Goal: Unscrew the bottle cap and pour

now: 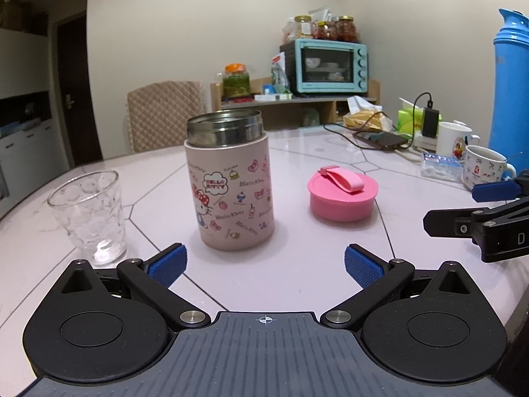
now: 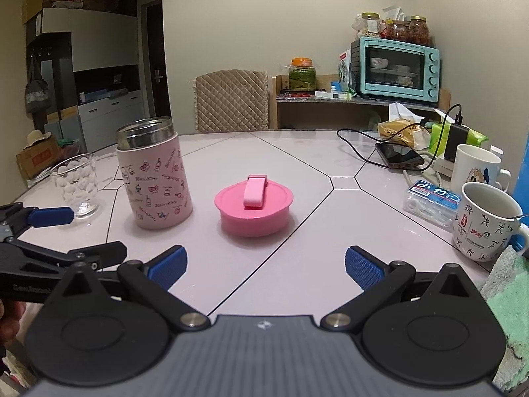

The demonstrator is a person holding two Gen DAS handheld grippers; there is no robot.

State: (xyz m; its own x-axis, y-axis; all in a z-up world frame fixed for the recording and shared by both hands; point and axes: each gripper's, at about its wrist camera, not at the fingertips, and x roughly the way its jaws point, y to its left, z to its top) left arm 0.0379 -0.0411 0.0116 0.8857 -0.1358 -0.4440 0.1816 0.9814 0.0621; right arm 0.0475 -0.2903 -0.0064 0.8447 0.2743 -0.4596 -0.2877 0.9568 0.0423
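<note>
Cap (image 2: 254,203) is already off: the pink lid with its strap lies top-up on the table (image 2: 330,152), just beside the bottle (image 1: 229,183) on that bottle's right, not touching it. The pink printed bottle stands upright with its steel mouth open, well in from the table's near edge; the clear glass (image 1: 88,215) stands upright to its left, nearer the left edge, apart from the bottle. Judged step: unscrewing done, pouring not yet begun. Left gripper (image 1: 264,266) hovers low over the table in front of the bottle, jaws spread wide, blue pads on either side of the bottle's line, holding nothing. Right gripper (image 2: 266,266) likewise gapes wide and empty, facing the cap from the near side. Next move, as judged: the left gripper advances to bracket the bottle's body, closes on it below the steel collar, lifts, carries it left over the glass and tips it; the smooth round wall may slip or rotate in the pads, so a mid-body grip seems prudent. Contents: bottle interior is not visible from either view, only the reflective inner rim, so fill level cannot be told. The glass appears empty or nearly so; its patterned wall makes a thin residue hard to rule out. At the table's right edge, a white printed mug (image 2: 486,223) shows a dark interior; contents unclear.
</note>
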